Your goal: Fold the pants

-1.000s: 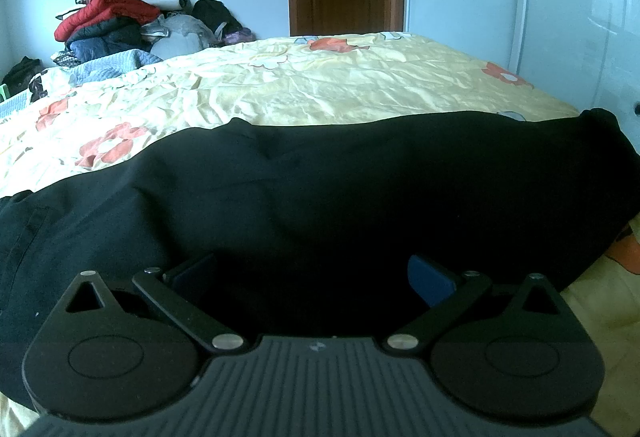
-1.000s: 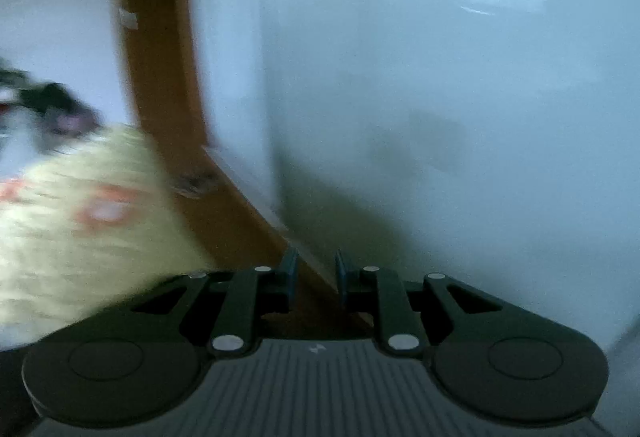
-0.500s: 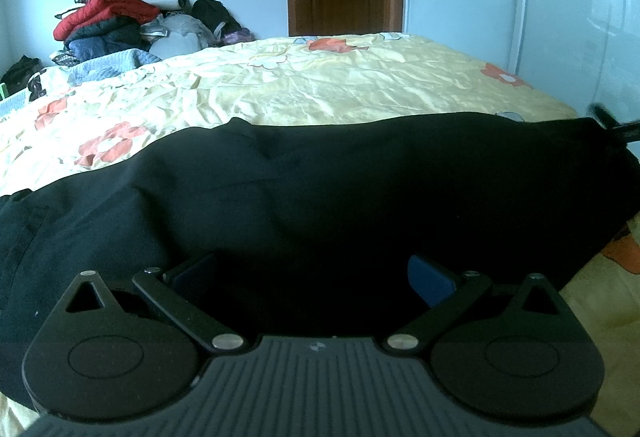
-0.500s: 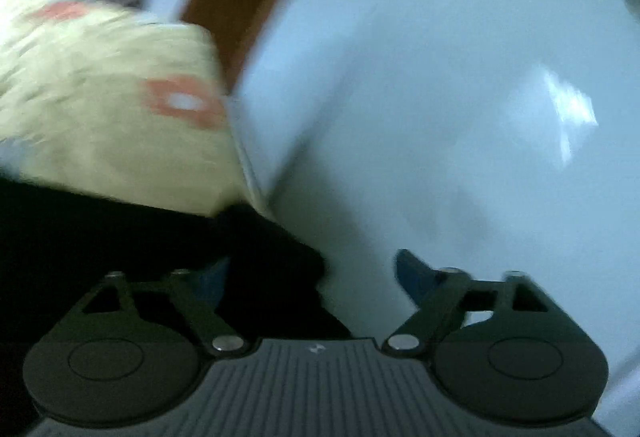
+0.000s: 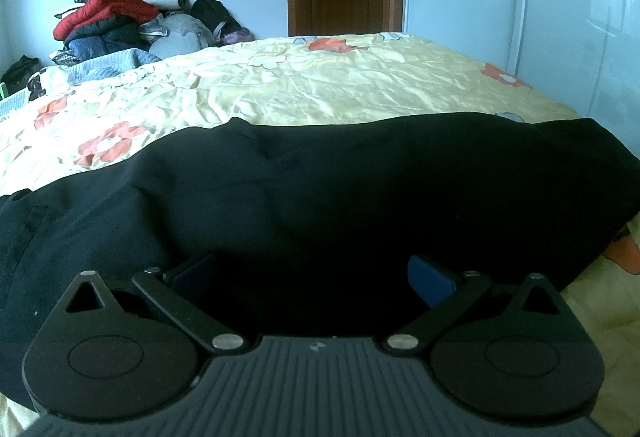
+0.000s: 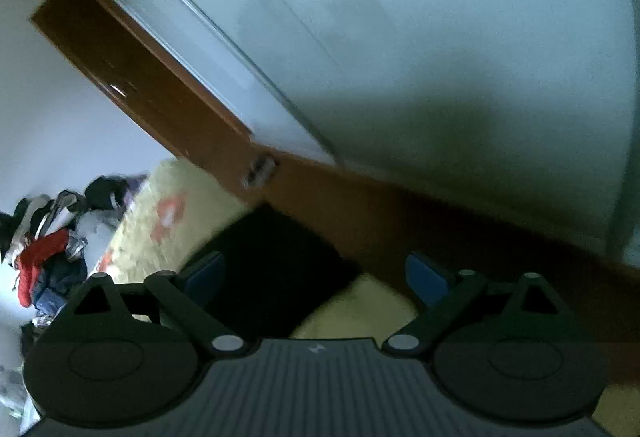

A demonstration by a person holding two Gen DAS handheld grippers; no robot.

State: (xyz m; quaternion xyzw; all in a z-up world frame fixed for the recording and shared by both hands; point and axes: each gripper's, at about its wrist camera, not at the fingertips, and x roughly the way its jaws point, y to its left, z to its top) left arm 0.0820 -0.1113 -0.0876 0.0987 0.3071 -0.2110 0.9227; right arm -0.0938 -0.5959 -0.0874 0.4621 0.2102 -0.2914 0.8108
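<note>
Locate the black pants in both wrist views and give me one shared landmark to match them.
Left wrist: the black pants fill a wide band across the middle, spread on the yellow floral bedsheet.
Right wrist: only one corner of the black pants shows, low centre-left, at the bed edge; the picture is tilted and blurred.
Shared landmark: the clothes pile with the red jacket, upper left in the left view, lower left in the right.

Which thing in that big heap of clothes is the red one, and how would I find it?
Look past the yellow flowered bed to the far left corner, where a heap of clothes leans on the pale wall. The red puffy jacket lies partway up it, above dark blue clothes; it is the heap's only bright red thing.
</note>
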